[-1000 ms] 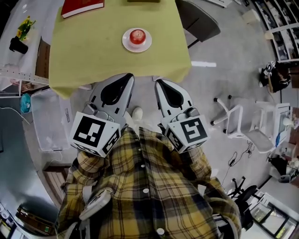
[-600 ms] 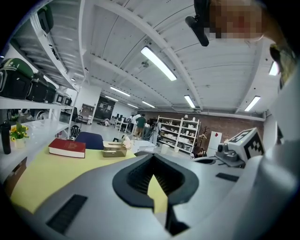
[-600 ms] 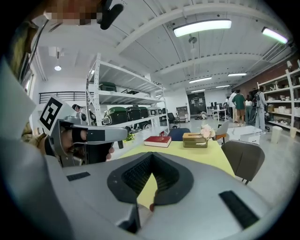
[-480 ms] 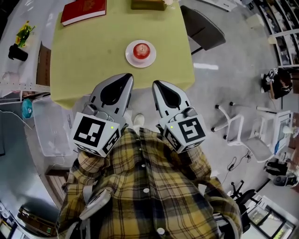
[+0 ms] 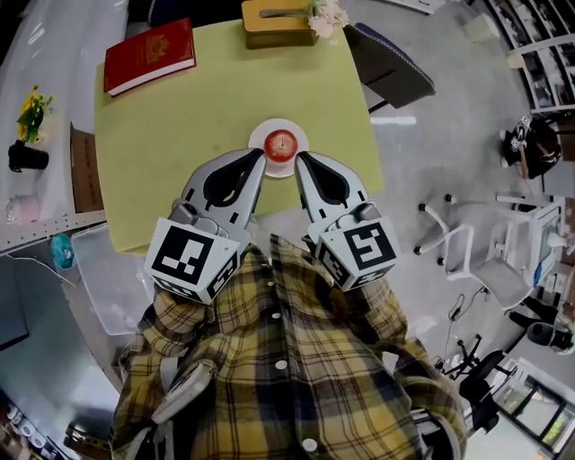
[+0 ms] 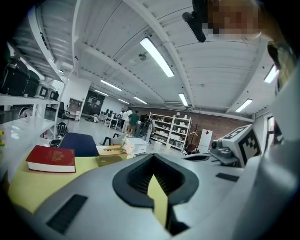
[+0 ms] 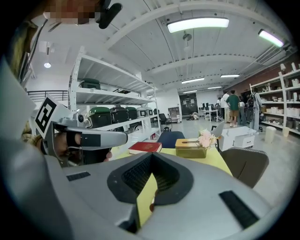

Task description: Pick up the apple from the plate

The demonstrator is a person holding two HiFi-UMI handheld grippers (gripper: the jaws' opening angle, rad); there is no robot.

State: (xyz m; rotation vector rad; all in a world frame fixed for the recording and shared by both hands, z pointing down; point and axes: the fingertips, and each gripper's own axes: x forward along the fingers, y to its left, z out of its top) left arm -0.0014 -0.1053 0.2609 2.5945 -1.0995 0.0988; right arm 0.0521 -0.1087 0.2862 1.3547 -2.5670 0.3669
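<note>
We hold the left tool (image 5: 259,158) and the right tool (image 5: 302,160) with their jaws together and nothing clamped. The apple (image 5: 281,144) sits on the plate (image 5: 260,140) on the yellow counter (image 5: 180,108), just far of both tips and between them.

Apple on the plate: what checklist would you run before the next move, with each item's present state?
1. Apple sits on the plate: ok.
2. Plate rests on the table: ok.
3. Right gripper jaws apart for a grasp: not ok, shut and empty.
4. Left gripper jaws apart: not ok, shut and empty.
5. A gripper lined up on the apple: not ok; the two tips flank the plate's near side, neither on the apple.
6. Nothing crowds the plate: ok; the red book and the wooden box lie at the table's far end.
</note>
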